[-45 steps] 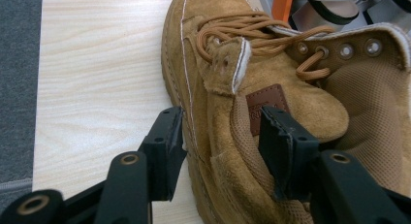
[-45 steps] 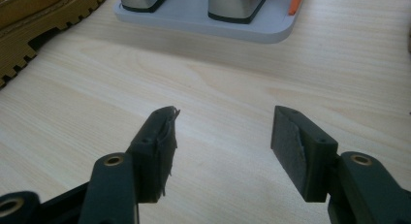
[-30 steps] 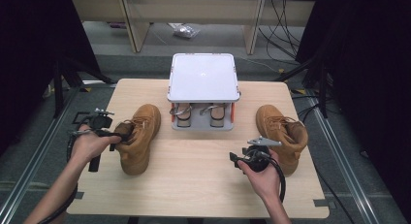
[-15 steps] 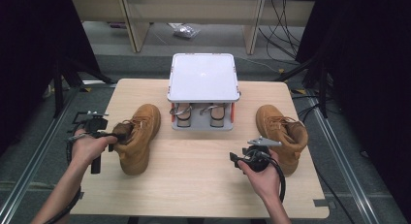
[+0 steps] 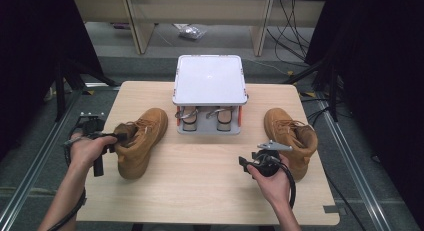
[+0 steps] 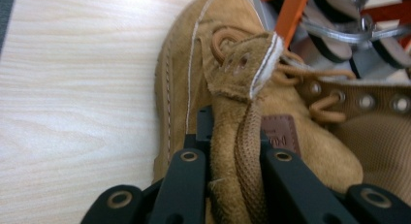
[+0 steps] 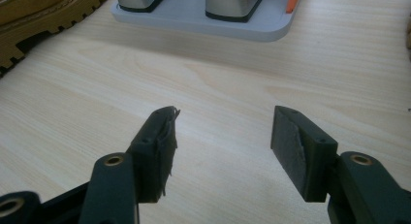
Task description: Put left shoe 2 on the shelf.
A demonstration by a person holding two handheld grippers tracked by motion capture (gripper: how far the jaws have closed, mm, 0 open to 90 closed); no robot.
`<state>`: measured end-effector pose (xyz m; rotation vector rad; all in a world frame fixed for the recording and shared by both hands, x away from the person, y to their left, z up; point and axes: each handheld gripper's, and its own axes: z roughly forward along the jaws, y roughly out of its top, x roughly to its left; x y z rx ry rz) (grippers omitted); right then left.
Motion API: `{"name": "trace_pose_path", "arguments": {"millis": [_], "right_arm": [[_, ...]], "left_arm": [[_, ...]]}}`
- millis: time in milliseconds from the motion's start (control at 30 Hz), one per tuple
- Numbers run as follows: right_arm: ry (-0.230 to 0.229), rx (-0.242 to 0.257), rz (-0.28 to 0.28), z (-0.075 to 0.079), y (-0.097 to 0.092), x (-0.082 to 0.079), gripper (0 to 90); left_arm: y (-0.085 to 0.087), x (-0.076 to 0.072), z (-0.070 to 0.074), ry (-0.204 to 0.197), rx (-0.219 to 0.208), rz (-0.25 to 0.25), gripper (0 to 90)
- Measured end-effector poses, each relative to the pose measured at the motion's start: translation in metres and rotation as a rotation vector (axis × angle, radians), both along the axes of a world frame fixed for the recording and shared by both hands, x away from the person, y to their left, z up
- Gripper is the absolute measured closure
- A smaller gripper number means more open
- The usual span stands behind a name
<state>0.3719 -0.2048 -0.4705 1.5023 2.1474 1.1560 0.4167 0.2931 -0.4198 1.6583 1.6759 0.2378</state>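
Two tan suede boots lie on the wooden table (image 5: 200,191). The left boot (image 5: 142,141) lies toe-forward at the table's left, and my left gripper (image 5: 120,137) reaches its heel from the left. Its jaws have just been closing, and in the left gripper view my left gripper (image 6: 232,146) pinches the boot's heel collar and pull loop (image 6: 242,132) between its pads. The right boot (image 5: 292,136) stands at the right side. Just left of it, my right gripper (image 5: 245,163) hovers open over bare table, and in its own view my right gripper (image 7: 223,132) holds nothing.
A grey stand with a white flat top (image 5: 210,78) sits at the table's back middle, with a pair of sandals on its lower shelf (image 5: 205,118). Its base (image 7: 194,18) lies ahead of the right gripper. Cables and table legs lie on the floor behind.
The left gripper's jaws have narrowed onto the left boot's heel collar. The left hand shifted only slightly. The right hand and both boots stayed where they were.
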Motion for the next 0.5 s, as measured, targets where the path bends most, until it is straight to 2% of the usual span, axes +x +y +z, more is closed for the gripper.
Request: {"name": "trace_pose_path", "arguments": {"millis": [267, 300, 400, 433, 500], "right_arm": [[0.0, -0.007, -0.006, 0.002, -0.001, -0.001, 43.1], [0.0, -0.003, -0.003, 0.002, -0.001, 0.0, 43.1], [-0.002, 0.004, 0.001, 0.001, -0.001, 0.0, 43.2], [-0.003, 0.005, 0.0, 0.001, 0.0, 0.0, 43.3], [-0.001, -0.005, -0.011, 0.002, 0.0, -0.001, 43.3]], "left_arm": [[0.006, -0.001, 0.009, -0.017, -0.02, 0.008, 83.1], [0.006, -0.001, 0.01, -0.033, -0.023, 0.009, 83.1], [0.006, -0.001, 0.014, -0.04, -0.033, 0.019, 83.0], [0.007, 0.0, 0.016, -0.045, -0.053, 0.029, 83.0], [0.008, 0.0, 0.018, -0.06, -0.056, 0.024, 83.1]]}}
